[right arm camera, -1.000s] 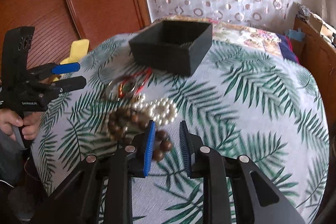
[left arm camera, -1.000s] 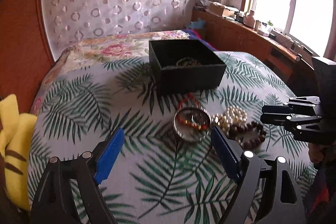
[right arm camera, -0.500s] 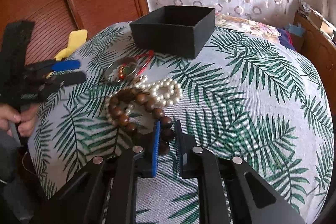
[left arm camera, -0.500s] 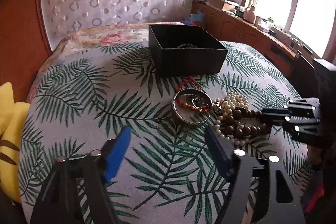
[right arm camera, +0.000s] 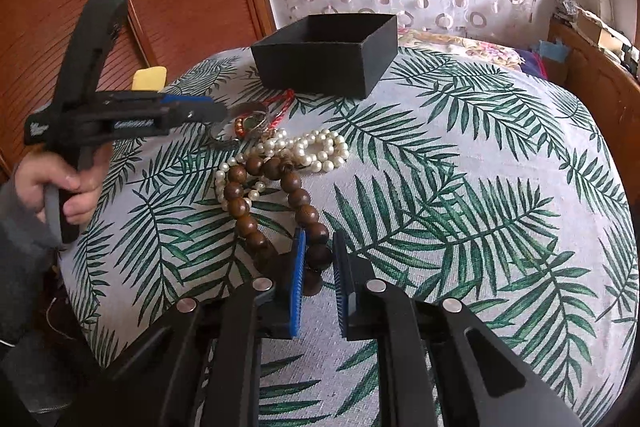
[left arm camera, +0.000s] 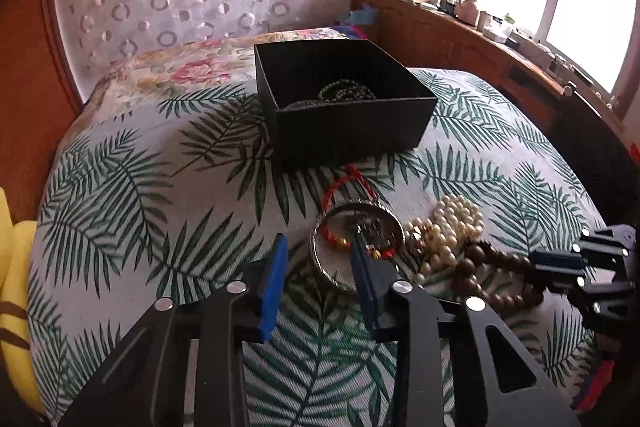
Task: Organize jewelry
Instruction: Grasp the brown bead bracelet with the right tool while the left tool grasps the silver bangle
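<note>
A: Blue pads first. The right gripper [right arm camera: 318, 259] has them clamped on a bead at the near end of the brown wooden bead bracelet [right arm camera: 272, 203], which a second ago lay loose ahead of wider-set pads. The strand is now pulled out long toward this gripper.

B: And the left gripper [left arm camera: 318, 267]?

A: Its jaws have just been closing; a second ago they stood wide, well short of the jewelry. Now its right pad sits inside the silver bangle [left arm camera: 356, 247] and its left pad outside, so the bangle's near-left rim lies between them. A gap shows beside the left pad, so nothing is pinched there yet.

B: What lies around the bangle?

A: A red cord bracelet [left arm camera: 348, 187] with orange beads lies partly within it and trails off on the far side. Just right of it, touching, is the pearl strand [left arm camera: 452, 227], and the wooden beads run from there to the right gripper.

B: Farther off?

A: The black box [left arm camera: 344, 107] stands open on the palm-leaf cloth [left arm camera: 140, 187], beyond the pile and apart from it, with a dark beaded piece [left arm camera: 346, 91] already inside. From the right wrist view a hand [right arm camera: 68, 187] in a grey sleeve holds the left gripper's handle.
</note>
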`<state>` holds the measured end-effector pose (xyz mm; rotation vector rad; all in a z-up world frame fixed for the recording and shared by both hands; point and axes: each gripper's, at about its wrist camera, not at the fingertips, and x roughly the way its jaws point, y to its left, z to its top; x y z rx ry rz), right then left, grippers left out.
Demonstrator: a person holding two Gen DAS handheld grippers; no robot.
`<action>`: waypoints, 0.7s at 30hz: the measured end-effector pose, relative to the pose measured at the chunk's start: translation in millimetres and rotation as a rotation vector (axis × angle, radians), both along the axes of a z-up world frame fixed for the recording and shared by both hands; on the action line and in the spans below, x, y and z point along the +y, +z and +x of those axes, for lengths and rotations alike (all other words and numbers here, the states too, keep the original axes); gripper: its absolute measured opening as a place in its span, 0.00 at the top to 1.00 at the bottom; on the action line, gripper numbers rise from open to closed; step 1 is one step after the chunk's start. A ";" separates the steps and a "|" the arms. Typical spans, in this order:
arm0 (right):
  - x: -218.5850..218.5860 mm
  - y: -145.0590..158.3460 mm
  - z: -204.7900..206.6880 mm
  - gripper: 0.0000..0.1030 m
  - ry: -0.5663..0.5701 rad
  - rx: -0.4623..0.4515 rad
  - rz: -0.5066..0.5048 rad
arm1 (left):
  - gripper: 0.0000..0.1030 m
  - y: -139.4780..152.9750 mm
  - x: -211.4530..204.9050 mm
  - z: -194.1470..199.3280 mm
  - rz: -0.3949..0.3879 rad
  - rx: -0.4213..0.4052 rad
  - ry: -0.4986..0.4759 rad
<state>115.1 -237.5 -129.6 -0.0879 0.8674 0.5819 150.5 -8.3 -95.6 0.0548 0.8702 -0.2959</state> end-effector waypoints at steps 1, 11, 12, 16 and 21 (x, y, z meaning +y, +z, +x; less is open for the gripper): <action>0.1 -0.1 -0.3 0.85 -0.001 -0.002 0.000 | 0.75 -0.7 -0.5 2.6 0.007 0.006 0.000; -2.1 -1.3 1.9 0.85 -0.003 0.004 0.008 | 0.86 -8.0 -7.7 10.8 0.038 0.022 -0.019; -2.0 -1.4 2.0 0.85 -0.003 0.005 0.009 | 0.91 -7.6 -8.0 10.8 0.028 0.024 -0.025; -2.3 -1.6 1.6 0.85 -0.003 0.005 0.009 | 0.96 -8.1 -7.1 5.4 0.035 0.016 -0.023; -2.1 -1.7 1.9 0.85 -0.003 0.004 0.007 | 0.97 -5.2 -1.0 -10.3 0.029 -0.009 -0.002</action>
